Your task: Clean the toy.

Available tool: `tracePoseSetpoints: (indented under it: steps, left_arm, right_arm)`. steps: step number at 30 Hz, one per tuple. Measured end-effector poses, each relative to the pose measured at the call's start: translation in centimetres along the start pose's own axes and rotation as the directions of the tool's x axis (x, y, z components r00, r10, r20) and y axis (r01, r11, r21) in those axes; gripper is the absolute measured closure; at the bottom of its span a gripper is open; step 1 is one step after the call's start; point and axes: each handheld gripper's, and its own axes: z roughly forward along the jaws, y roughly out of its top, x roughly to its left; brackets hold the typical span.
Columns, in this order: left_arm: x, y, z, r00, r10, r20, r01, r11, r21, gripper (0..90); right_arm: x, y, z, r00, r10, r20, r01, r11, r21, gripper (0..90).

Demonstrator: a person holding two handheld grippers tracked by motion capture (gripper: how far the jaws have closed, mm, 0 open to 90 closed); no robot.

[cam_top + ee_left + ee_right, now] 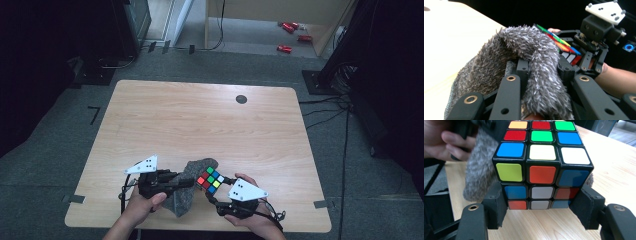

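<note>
Near the front edge of the wooden bench [200, 120], I hold a scrambled puzzle cube [541, 165] in my right gripper [220, 192], its jaws pressed against the cube's two lower sides. My left gripper [186, 183] has its jaws drawn narrow on a grey fuzzy cloth [524, 65], which drapes over them and hides their tips in the left gripper view. The cloth's far end lies against the cube, covering the faces behind it; whether it wraps under the cube I cannot tell. From above, both of my hands enter at the bottom, wrists cut off by the frame. Small red objects [290, 35] on the floor beyond the bench are too small to identify.
</note>
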Motion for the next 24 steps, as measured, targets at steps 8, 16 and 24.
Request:
tracePoseSetpoints:
  steps: [8, 16, 24]
  left_arm:
    - [-1.6, 0.9, 0.5, 0.9979, 0.030, 0.058, -0.029, 0.9994, -0.018, 71.8]
    - [-2.4, 0.6, 1.9, 0.9915, 0.120, -0.050, -0.115, 0.9887, 0.096, 72.0]
    - [-2.7, 0.5, 2.3, 0.9935, 0.112, -0.022, -0.109, 0.9893, 0.096, 72.0]
  right_arm:
    - [0.9, -0.5, 1.7, 0.9975, -0.053, 0.046, 0.048, 0.993, 0.107, 34.9]
    - [1.2, -0.4, 2.0, 0.9970, -0.050, 0.058, 0.043, 0.992, 0.121, 34.9]
    - [1.0, -0.4, 2.1, 0.9978, -0.038, 0.055, 0.031, 0.993, 0.117, 34.9]
